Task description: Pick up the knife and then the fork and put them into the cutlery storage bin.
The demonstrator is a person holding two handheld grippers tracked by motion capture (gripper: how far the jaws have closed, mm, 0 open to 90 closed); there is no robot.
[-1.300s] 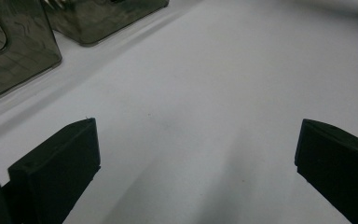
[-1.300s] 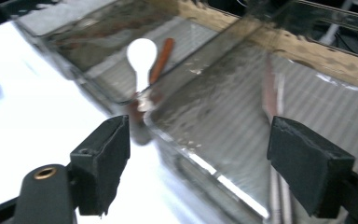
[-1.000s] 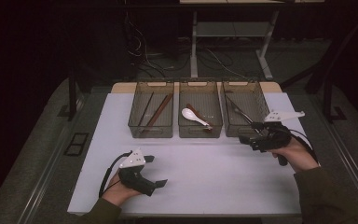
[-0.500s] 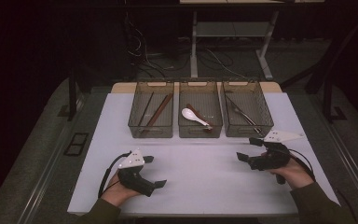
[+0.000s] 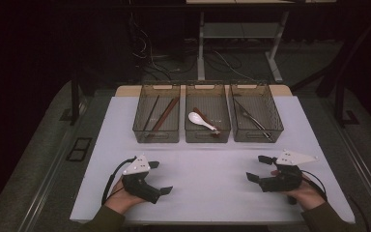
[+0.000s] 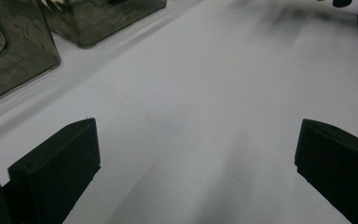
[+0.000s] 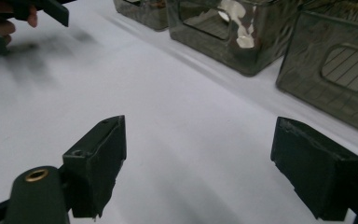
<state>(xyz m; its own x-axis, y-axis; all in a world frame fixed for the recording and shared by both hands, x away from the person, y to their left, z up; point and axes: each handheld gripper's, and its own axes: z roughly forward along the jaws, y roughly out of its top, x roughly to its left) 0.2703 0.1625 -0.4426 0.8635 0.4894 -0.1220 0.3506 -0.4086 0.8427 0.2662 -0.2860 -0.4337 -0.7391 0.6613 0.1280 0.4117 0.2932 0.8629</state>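
A: Where do my two tools sit at this moment?

B: The left black two-jaw gripper (image 5: 158, 177) rests low over the near left part of the white rectangular table top (image 5: 207, 169), with a hand wrapped round its body. Its jaws stand spread wide, and in the left gripper view (image 6: 196, 158) there is bare white surface between them.

A: And the one I steer with the right hand?

B: The right black two-jaw gripper (image 5: 259, 168), topped by a grey three-cornered plate, lies near the right front of the table, jaws pointing toward the middle. In the right gripper view (image 7: 198, 163) the jaws are likewise spread apart, pinching nothing.

A: What lies nearest ahead of them?

B: Three smoky translucent plastic bins stand side by side at the far edge of the white top, well apart from both grippers. The left bin (image 5: 156, 137) holds long dark and reddish-brown sticks (image 5: 163, 116). The middle bin (image 5: 207, 137) holds a white ceramic soup spoon (image 5: 200, 121) lying across a brown utensil. The right bin (image 5: 257, 137) holds slim metal utensils (image 5: 251, 118); I cannot tell their kind.

A: Does either gripper touch a bin?

B: No; both stay on the near side of the table.
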